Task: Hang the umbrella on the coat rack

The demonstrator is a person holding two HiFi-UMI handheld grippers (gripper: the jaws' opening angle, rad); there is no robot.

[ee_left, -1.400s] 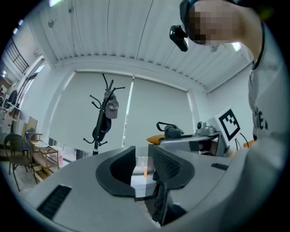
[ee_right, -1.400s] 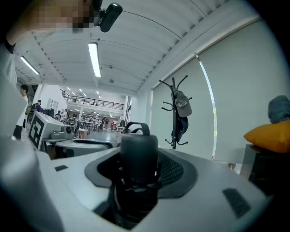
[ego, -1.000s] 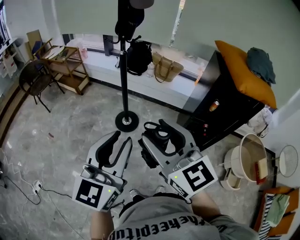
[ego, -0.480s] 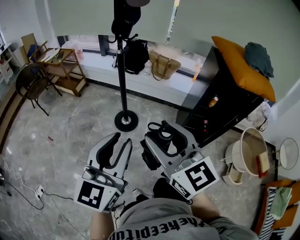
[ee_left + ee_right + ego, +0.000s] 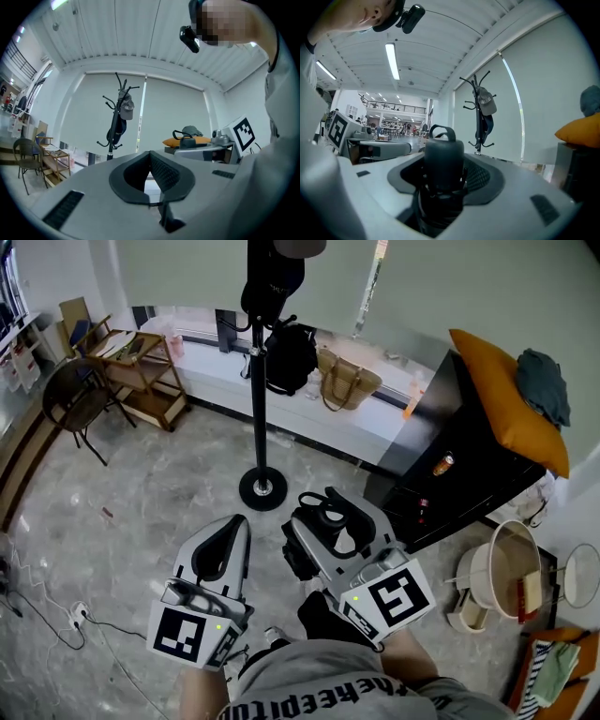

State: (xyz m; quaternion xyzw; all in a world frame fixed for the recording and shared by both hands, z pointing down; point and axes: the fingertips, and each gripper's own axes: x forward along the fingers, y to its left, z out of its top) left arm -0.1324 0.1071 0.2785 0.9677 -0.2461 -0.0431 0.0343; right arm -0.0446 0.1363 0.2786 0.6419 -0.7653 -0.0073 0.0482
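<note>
**Right gripper clamping the folded umbrella, coat rack standing ahead**

Head view: the left gripper (image 5: 232, 532), smooth white plastic with black padded jaw linings, is pointing level and forward. Its jaws have just been closing and are now meeting, with nothing between them. Just beside it on the right, the right gripper (image 5: 330, 514) is grasping a folded black umbrella (image 5: 298, 561), whose stubby rounded handle is poking out past the jaw tips. Ahead of both grippers and well apart from them, the coat rack (image 5: 258, 399), a thin black pole on a round disc base, is standing on grey marbled floor (image 5: 141, 493).

Left gripper view: the ribbed black pads (image 5: 164, 171) are pressing together at their tips, leaving an oval hollow behind them. Beyond and slightly left, the rack's (image 5: 114, 126) curved hooks are carrying a grey cap (image 5: 125, 105) and a dark bag (image 5: 117, 135).

Right gripper view: the umbrella's (image 5: 443, 157) matte cylindrical handle, topped by a loop strap, is filling the gap between the textured pads, which are squeezing it. The rack (image 5: 479, 119) is rising ahead, to the right.
</note>
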